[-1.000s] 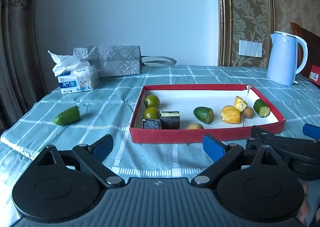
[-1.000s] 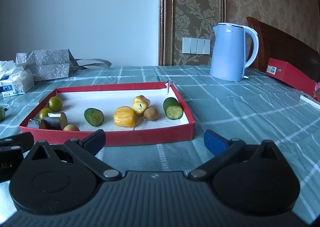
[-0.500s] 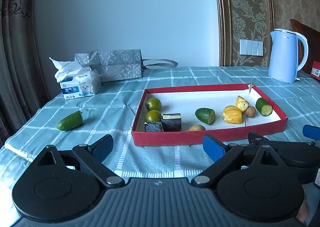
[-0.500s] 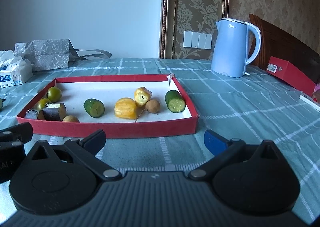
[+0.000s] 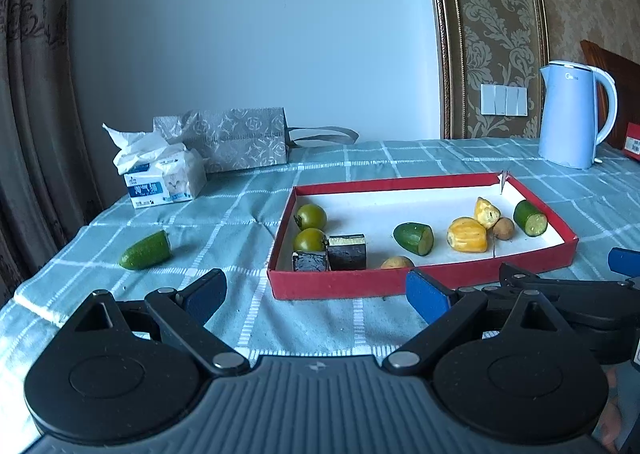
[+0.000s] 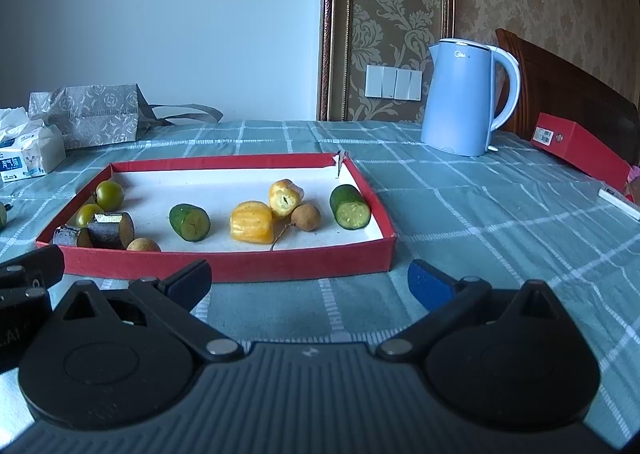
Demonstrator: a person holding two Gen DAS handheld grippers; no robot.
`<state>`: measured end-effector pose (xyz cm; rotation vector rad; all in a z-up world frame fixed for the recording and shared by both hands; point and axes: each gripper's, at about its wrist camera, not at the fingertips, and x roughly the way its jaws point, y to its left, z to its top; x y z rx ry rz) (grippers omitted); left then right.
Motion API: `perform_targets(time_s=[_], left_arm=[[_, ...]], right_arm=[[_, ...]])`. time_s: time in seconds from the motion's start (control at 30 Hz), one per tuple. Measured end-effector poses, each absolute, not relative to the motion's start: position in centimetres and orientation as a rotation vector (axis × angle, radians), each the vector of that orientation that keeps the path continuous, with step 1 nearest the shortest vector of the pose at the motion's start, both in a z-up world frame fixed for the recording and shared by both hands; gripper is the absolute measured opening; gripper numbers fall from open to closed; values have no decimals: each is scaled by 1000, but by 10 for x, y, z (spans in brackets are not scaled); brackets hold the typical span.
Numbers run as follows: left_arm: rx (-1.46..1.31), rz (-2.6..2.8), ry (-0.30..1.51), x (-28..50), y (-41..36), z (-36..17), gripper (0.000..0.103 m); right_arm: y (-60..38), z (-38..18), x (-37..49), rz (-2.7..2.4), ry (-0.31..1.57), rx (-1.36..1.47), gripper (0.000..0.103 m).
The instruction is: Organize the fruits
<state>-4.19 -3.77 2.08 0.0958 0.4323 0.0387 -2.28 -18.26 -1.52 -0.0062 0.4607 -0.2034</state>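
On the far left, one cucumber piece (image 5: 146, 251) lies alone on the checked tablecloth (image 5: 224, 214), well apart from the red tray (image 5: 340, 284). I hold my left gripper (image 5: 316, 290) wide open and empty. The tray already holds the other produce. My right gripper (image 6: 310, 280) is likewise open, empty. I judge the task nearly done: only that stray piece remains.

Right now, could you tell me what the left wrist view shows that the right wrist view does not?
Only the left wrist view shows in full the cucumber piece lying on the tablecloth outside the tray, and the curtain. Only the right wrist view shows the whole red box and the white strip beside it. Both show the red tray of fruit, the blue kettle, the tissue pack and the grey bag.
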Motion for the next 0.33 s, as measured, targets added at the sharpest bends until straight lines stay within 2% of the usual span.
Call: perform_targets(time_s=[0.33], left_arm=[[104, 56, 442, -39, -37, 16, 97]], right_arm=[[-181, -18, -21, -196, 465, -16, 103]])
